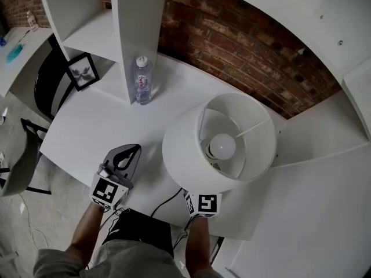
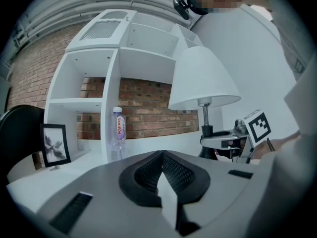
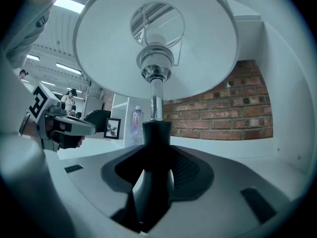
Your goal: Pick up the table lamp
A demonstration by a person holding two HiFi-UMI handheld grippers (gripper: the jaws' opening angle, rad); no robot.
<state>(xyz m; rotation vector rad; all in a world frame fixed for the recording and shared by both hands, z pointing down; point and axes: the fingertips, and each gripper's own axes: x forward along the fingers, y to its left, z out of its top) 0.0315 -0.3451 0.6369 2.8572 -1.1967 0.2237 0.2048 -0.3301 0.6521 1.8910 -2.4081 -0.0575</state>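
The right tongs (image 3: 154,152) grip the black neck of the table lamp (image 1: 223,146), which is on the right of the bench (image 1: 87,126). The left tongs (image 1: 128,152) are closed and empty. Lift straight up and slowly, since the wide shade makes it top-heavy.

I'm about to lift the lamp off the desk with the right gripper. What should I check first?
1. Right gripper gripping the table lamp: ok, its black neck sits between the jaws with the pads against it.
2. Lamp upright: ok, the stem stands vertical in the left gripper view.
3. Black cable free to follow: cannot tell, it runs off the desk edge.
4. Water bottle clear of the lampshade: ok, they are apart.
5. Left gripper out of the way: ok, jaws together, empty, beside the lamp without touching it.
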